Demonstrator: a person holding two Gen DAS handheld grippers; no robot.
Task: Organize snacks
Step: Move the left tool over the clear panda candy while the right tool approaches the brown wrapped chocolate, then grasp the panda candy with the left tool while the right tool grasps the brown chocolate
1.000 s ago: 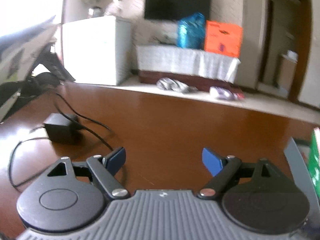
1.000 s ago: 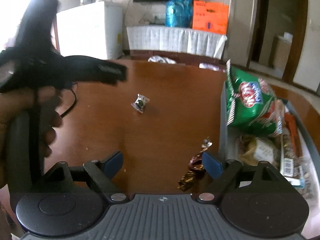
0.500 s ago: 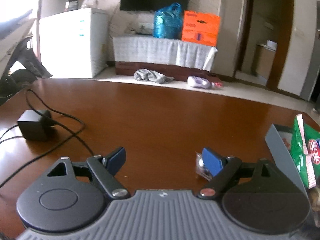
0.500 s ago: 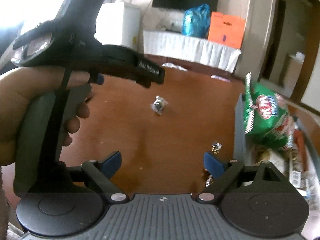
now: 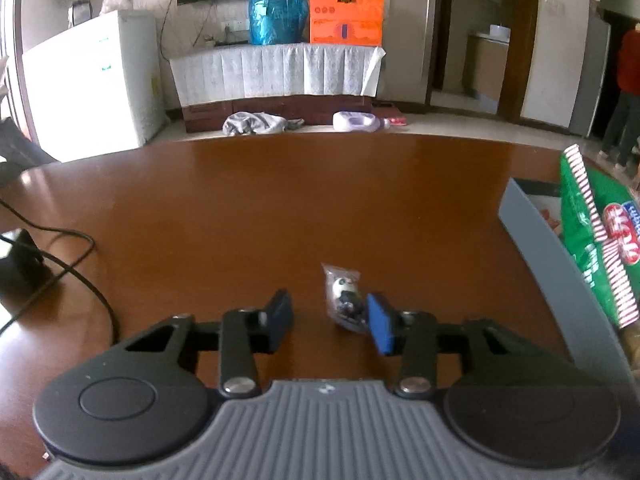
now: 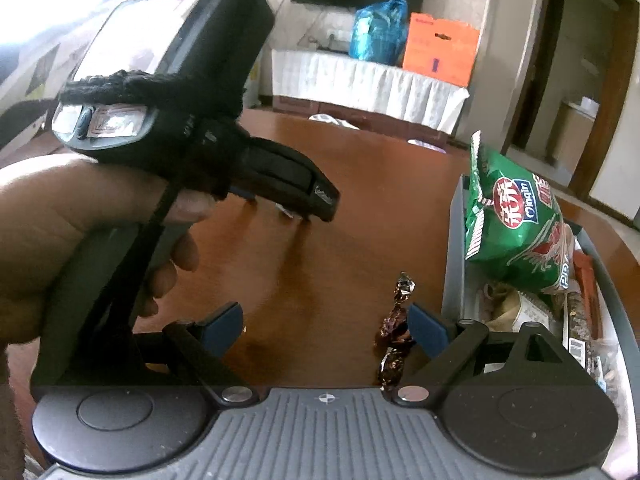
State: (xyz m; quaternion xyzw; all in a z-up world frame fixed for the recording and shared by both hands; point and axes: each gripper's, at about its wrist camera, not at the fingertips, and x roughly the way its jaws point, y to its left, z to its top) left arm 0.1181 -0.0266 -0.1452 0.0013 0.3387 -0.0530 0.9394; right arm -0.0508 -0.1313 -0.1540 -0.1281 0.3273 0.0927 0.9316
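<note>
Under both tools stretches the brown desk (image 5: 248,216), bare and glossy ahead of the left tool's fingers. Right of both tools stands a grey tray (image 5: 532,232) on the desk, its near wall running alongside the right tool's right finger in the right wrist view. Inside the tray a green snack bag (image 6: 516,224) leans upright above smaller packets that are too jumbled to tell apart.

In the right wrist view, the left tool (image 5: 329,316) shows ahead and to the left, gripped by a hand (image 6: 80,240) and tipped down toward the desk. Its jaws have just been closing and now stand narrow, with a small clear-wrapped candy (image 5: 345,298) between them: the candy lies against the right pad, while a gap is left on the side of the left pad, so the tool is not yet clenched on it.

The right tool (image 6: 326,324) is released, its blue pads wide apart above the desk. A string of dark foil-wrapped sweets (image 6: 394,328) lies on the desk just inside its right finger, touching or nearly touching that pad; I cannot tell which. Left of the left tool, a black adapter (image 5: 20,268) with its cable rests on the desk.
</note>
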